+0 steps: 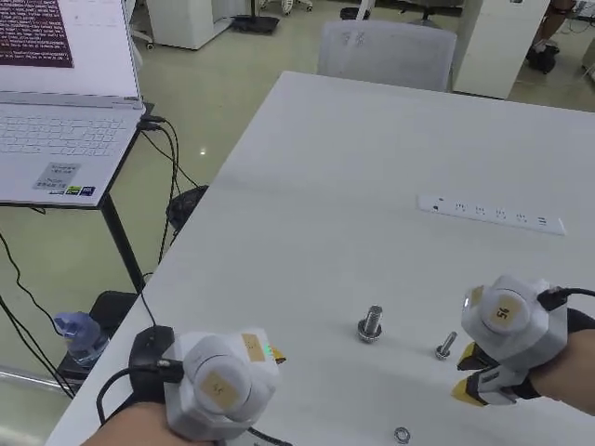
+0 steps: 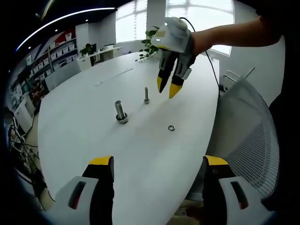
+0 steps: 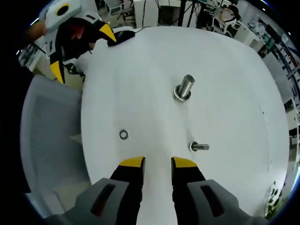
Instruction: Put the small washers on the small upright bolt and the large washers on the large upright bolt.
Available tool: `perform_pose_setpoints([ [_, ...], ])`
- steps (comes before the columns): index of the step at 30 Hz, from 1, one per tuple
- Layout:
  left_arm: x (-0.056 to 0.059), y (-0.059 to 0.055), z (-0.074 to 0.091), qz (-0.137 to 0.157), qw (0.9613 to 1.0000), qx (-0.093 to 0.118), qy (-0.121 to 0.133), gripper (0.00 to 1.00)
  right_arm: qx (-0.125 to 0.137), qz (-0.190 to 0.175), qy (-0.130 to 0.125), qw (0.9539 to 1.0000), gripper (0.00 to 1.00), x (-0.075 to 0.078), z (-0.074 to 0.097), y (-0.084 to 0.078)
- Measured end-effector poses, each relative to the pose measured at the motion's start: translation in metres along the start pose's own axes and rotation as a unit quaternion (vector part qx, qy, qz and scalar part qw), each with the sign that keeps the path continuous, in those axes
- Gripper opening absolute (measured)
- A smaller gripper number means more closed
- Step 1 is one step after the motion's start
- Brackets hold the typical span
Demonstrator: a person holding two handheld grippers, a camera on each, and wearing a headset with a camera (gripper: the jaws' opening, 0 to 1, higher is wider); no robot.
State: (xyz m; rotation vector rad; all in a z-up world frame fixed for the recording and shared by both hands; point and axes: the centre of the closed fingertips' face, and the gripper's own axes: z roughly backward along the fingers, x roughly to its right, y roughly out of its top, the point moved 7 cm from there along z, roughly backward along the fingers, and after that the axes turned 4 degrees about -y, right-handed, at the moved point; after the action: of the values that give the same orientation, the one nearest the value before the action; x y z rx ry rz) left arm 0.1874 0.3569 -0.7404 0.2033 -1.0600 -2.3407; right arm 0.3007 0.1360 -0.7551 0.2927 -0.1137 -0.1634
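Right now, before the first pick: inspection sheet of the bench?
Surface: white table, no marks seen.
Job's things: large bolt and small bolt upright, apart; one loose washer flat on the table nearer the person.
Clutter: power strip on the far side.
Grippers: left gripper open, empty; right gripper open, empty, beside the small bolt.
Cables: black leads hang from the laptop beside the table.
Surroundings: chair at the far end; water bottle below the laptop.
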Motion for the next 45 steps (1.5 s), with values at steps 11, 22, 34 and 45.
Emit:
perform_pose_setpoints([
  [11,0.002,0.0,0.0,-0.002,1.0,0.003,-0.002,0.77,0.019,0.01,0.023,0.9995,0.24,-0.035,-0.011,0.015],
  [22,0.002,-0.002,0.001,-0.003,1.0,0.001,-0.001,0.77,0.021,0.024,0.026,0.9991,0.24,-0.056,-0.029,0.015],
  [34,0.001,-0.005,0.004,-0.002,1.0,0.001,-0.001,0.76,0.013,0.024,0.025,0.9993,0.23,-0.064,-0.054,0.016],
  [45,-0.001,-0.009,0.005,0.0,1.0,-0.001,-0.003,0.74,0.012,0.015,0.014,0.9997,0.2,-0.063,-0.059,0.015],
])
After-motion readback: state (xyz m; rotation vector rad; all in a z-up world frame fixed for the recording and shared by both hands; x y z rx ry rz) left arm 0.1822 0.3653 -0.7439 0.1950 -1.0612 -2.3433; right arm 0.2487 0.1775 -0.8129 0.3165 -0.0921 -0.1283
